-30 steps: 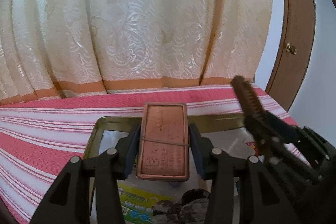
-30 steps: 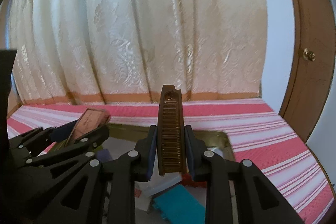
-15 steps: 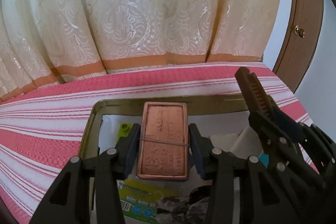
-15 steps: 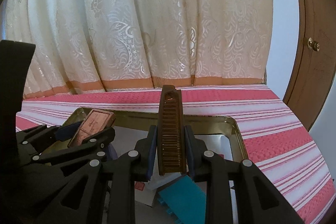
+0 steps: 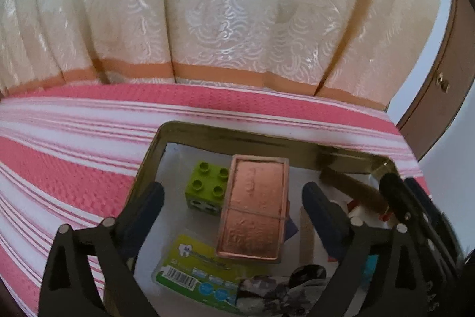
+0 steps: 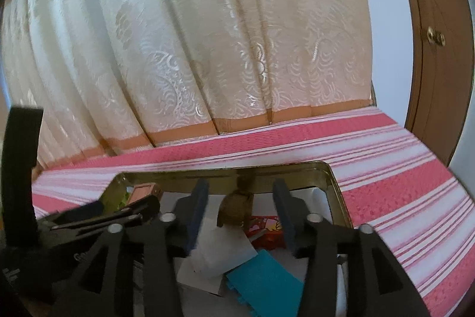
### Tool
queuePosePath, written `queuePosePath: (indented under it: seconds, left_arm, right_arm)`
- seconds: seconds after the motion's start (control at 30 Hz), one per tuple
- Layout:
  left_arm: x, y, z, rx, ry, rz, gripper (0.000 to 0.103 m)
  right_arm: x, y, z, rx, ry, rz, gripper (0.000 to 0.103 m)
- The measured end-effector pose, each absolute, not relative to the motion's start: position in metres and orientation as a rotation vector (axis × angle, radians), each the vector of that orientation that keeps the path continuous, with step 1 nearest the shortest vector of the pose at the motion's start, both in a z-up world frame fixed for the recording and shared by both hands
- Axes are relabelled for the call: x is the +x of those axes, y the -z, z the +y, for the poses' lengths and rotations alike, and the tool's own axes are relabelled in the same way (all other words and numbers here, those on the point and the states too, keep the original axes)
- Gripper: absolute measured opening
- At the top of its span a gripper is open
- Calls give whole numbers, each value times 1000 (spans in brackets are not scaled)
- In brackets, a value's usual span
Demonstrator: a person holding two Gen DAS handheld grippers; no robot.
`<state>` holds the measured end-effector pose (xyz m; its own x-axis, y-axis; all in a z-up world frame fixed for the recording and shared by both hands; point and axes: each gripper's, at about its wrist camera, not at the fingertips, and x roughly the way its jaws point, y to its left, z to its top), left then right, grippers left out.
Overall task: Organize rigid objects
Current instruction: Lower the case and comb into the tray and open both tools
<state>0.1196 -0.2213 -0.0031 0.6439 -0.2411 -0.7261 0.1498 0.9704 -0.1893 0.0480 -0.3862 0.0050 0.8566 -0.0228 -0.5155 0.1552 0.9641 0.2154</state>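
Both grippers have just been opening over the tin (image 5: 154,156): left gripper (image 5: 233,198) apart, copper bar (image 5: 252,207) freed between; right gripper (image 6: 240,205) apart, comb (image 6: 236,205) apparently dropping, blurred.

Home bedroom: striped bedspread (image 5: 89,168), brocade curtain (image 5: 207,20), wooden door (image 6: 439,49).

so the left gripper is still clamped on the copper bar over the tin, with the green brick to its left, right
Not clamped. In the left wrist view the left gripper has just been opening, and its fingers stand clear of the copper bar between them. The green brick does sit to its left in the tin.
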Motion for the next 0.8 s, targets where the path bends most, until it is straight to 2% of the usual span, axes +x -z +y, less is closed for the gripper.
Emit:
queuePosePath:
  seconds: [0.07, 0.13, 0.3, 0.53, 0.8]
  left_arm:
    - [121, 5, -216, -172, 221, 863, 102]
    - [122, 7, -213, -212, 230, 873, 103]
    - [116, 2, -215, -208, 210, 827, 103]
    - [92, -12, -208, -183, 190, 633, 103]
    - [61, -16, -195, -117, 108, 428, 103]
  right_arm:
    - [46, -5, -388, 278, 91, 521, 73]
    - [44, -7, -388, 290, 88, 502, 80]
    - [41, -9, -385, 286, 94, 478, 82]
    - [35, -10, -391, 317, 101, 428, 82]
    - [21, -15, -375, 206, 159, 332, 82]
